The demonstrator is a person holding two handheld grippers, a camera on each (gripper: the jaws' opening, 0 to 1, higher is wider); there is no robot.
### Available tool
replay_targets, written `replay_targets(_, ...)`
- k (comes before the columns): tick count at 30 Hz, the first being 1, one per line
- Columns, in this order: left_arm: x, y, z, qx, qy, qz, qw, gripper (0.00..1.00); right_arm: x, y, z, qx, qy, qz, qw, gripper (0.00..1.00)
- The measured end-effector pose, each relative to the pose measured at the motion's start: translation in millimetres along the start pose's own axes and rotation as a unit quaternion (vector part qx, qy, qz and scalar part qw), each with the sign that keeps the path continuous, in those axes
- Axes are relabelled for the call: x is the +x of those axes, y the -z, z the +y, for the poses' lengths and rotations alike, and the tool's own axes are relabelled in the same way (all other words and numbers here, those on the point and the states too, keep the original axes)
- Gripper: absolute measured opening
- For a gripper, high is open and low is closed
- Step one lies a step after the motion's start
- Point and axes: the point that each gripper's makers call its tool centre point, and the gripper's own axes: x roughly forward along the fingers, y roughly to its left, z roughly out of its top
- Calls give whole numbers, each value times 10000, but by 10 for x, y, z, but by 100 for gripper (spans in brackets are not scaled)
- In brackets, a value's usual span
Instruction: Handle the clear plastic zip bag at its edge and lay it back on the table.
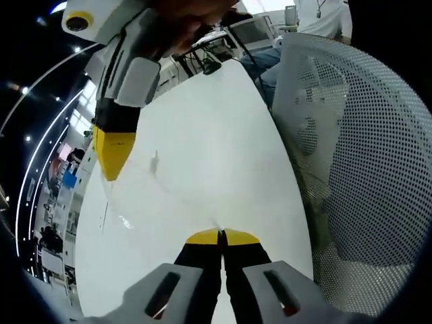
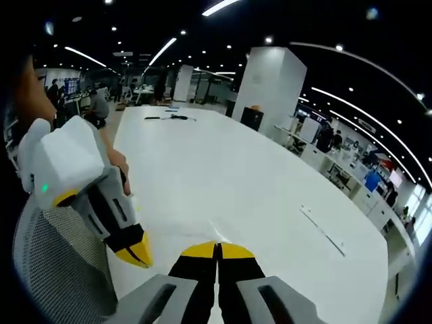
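holding the clear plastic zip bag [image 1: 169, 182] at its edge, the left hand-held gripper [image 1: 221, 235] has its yellow-tipped jaws pressed together at 6 o'clock in the left gripper view, and a thin fold of film seems to rise from between them. the bag is nearly invisible against the white worktop [image 1: 223, 121]; faint creases and a small glint toward 9 o'clock are all that give its outline, so i cannot tell whether it lies flat or hangs a little above the surface. the right hand-held gripper [image 1: 112, 156] comes in from 11 o'clock there, its yellow tip close to the bag's far edge, but whether that tip touches the film is unclear.

in the right gripper view the right hand-held gripper's own jaws [image 2: 217, 248] stand closed at 6 o'clock, with nothing clearly seen between them, and the left hand-held gripper [image 2: 135, 253] sits just beside at 8 o'clock.

by my reading the edge grasp is done; what is left is to settle the bag fully and let go.

the film looks thin, limp and glossy, likely to cling and wrinkle. the worktop is smooth, matte white with a rounded end. a white mesh chair back [image 1: 351, 148] of perforated plastic curves at 3 o'clock. jaw tips are hard, wedge-shaped yellow over black.
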Motion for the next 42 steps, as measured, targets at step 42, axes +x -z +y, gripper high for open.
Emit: replay_targets(42, -579, -131, 280, -2552, -772, -1336, 9545, 23, 202, 768, 170, -312, 525, 839, 9946, 0)
